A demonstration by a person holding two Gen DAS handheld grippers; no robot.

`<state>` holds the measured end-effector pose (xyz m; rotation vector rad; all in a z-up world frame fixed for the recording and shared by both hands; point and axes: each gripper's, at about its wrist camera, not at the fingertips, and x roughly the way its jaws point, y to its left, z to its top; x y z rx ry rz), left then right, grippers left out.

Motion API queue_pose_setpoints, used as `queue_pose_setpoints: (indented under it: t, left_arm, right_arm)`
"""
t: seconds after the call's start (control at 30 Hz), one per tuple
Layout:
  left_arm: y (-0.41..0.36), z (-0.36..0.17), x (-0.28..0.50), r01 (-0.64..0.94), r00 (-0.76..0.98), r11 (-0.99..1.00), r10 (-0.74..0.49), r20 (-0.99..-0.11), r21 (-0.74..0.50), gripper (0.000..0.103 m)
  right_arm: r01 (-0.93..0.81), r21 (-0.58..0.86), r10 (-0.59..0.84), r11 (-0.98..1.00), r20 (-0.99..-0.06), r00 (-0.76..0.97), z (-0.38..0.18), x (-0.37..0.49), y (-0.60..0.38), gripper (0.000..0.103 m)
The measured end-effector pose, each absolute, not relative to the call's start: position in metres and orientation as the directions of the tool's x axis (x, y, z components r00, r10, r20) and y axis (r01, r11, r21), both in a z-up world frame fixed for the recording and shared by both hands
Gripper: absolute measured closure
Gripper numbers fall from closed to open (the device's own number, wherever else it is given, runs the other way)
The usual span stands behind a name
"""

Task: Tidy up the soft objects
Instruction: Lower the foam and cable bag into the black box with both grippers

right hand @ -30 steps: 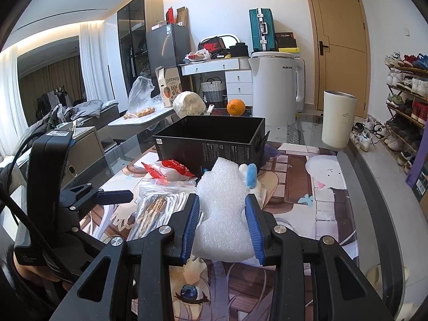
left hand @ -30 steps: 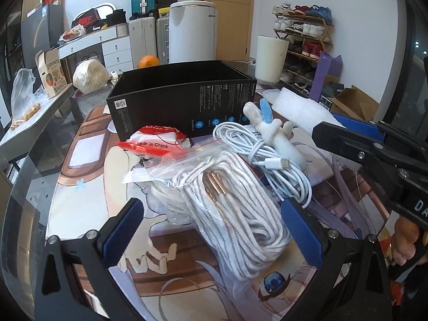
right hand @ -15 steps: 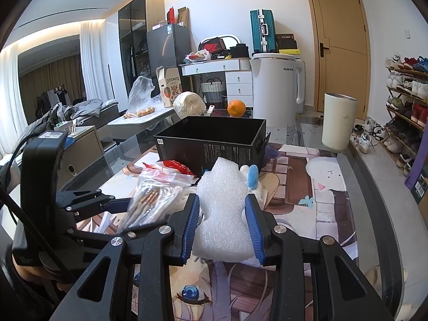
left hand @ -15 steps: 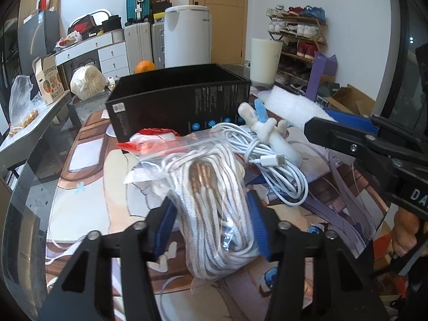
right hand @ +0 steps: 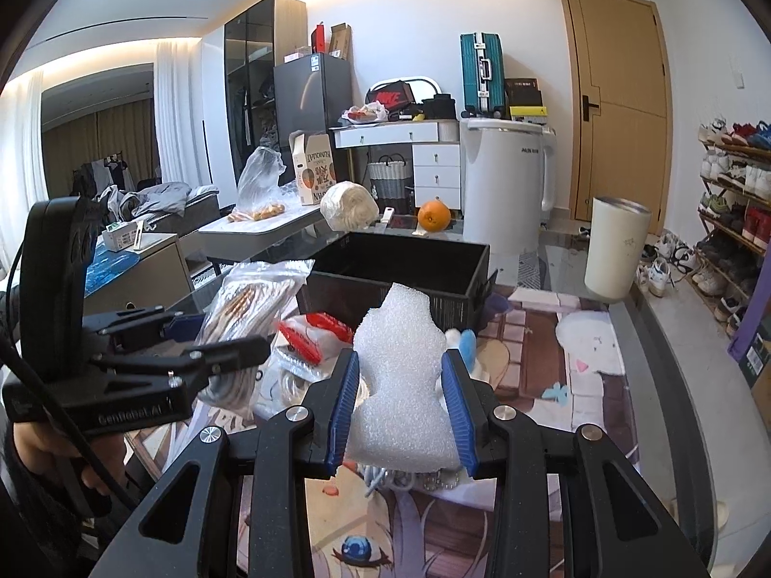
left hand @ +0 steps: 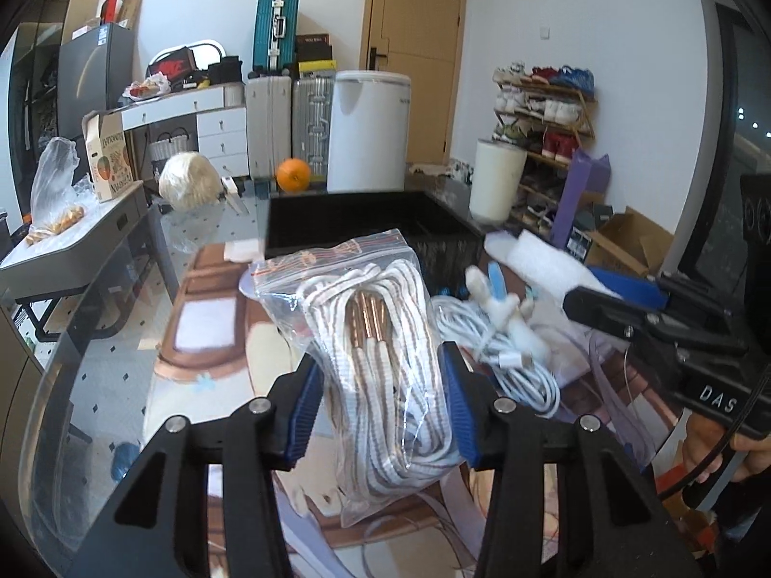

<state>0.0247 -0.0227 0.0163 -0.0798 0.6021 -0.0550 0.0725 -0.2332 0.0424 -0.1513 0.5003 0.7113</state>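
A bag of white cord (left hand: 380, 361) is clamped by the left gripper (left hand: 380, 404); white foam (right hand: 402, 385) is clamped by the right gripper (right hand: 401, 407), before the black box (right hand: 400, 265).

White walls, wooden door (right hand: 618, 96), shoe rack (right hand: 737, 192), white drawers (right hand: 436, 164), ceiling cove lighting, curtains (right hand: 178, 111).

Counted: one bag of cord (left hand: 380, 361), one foam piece (right hand: 402, 385), one black box (right hand: 400, 269), one orange (right hand: 433, 216), two grippers (left hand: 380, 404) (right hand: 400, 409).
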Motion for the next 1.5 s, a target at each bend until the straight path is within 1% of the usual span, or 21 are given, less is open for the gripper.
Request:
queue_pose_setpoints:
  t: [0.23, 0.47, 0.77, 1.13, 1.33, 1.5]
  left_arm:
    - [-0.008, 0.033, 0.034, 0.023, 0.846, 0.995, -0.073, -0.528, -0.1, 0.057]
    - [-0.003, 0.055, 0.051, 0.051, 0.863, 0.995, -0.089, -0.498, -0.089, 0.057]
    - [0.004, 0.065, 0.076, 0.077, 0.864, 0.993, -0.111, -0.49, -0.089, 0.057]
    - [0.017, 0.061, 0.112, 0.069, 0.85, 0.994, -0.105, -0.517, -0.089, 0.057]
    - [0.022, 0.056, 0.13, 0.059, 0.842, 0.992, -0.109, -0.528, -0.111, 0.057]
    - [0.023, 0.051, 0.146, 0.048, 0.826, 0.994, -0.096, -0.556, -0.1, 0.057]
  right_arm:
    - [-0.677, 0.017, 0.598, 0.736, -0.485, 0.638, 0.057, 0.086, -0.221, 0.067]
    - [-0.686, 0.02, 0.606, 0.727, -0.488, 0.629, 0.07, 0.107, -0.211, 0.067]
    - [-0.701, -0.012, 0.601, 0.713, -0.505, 0.619, 0.081, 0.139, -0.193, 0.067]
    - [-0.717, -0.039, 0.578, 0.696, -0.561, 0.592, 0.075, 0.18, -0.169, 0.067]
    - [-0.736, -0.057, 0.565, 0.674, -0.601, 0.565, 0.066, 0.203, -0.152, 0.067]
    - [-0.756, -0.082, 0.547, 0.65, -0.64, 0.539, 0.059, 0.22, -0.142, 0.067]
